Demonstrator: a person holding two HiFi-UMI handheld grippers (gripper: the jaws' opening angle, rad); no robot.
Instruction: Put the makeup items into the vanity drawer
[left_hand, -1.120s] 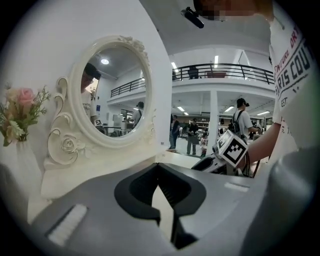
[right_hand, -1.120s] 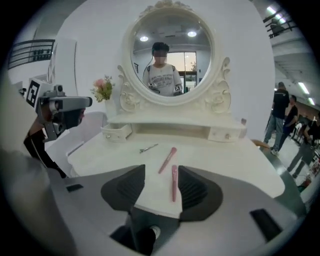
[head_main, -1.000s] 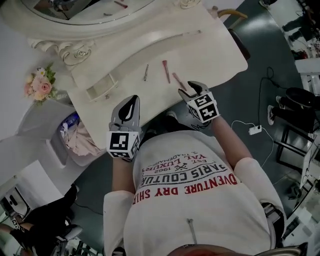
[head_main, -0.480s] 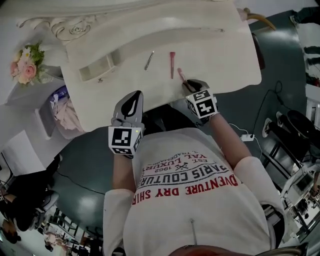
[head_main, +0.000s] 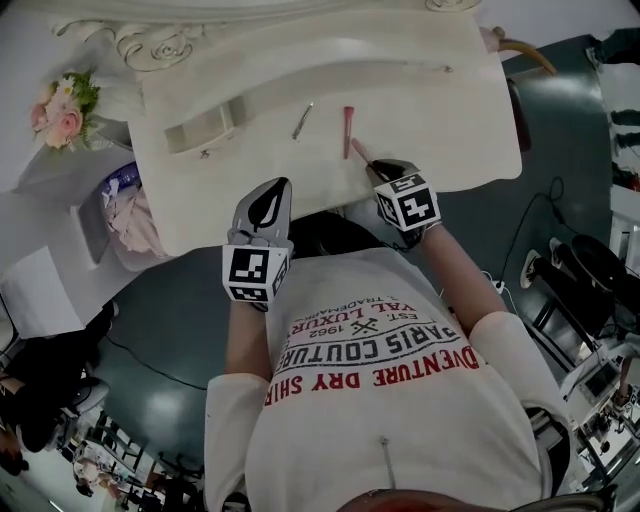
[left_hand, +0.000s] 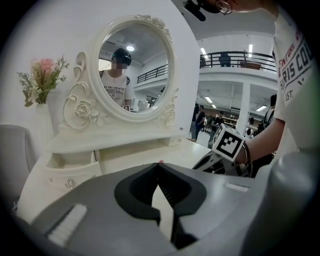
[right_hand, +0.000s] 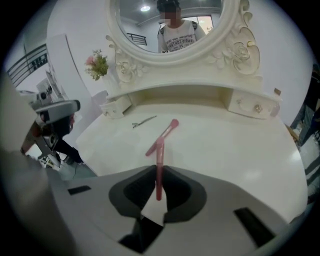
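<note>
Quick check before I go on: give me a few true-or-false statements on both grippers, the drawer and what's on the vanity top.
1. The right gripper is empty. False: its jaws have just been closing and pinch a pink stick.
2. The left gripper has its jaws together with nothing between them. True.
3. The drawer on the left is pulled open. True.
4. The silver tool is already in the drawer. False: it lies on the tabletop, beside the pink brush.
</note>
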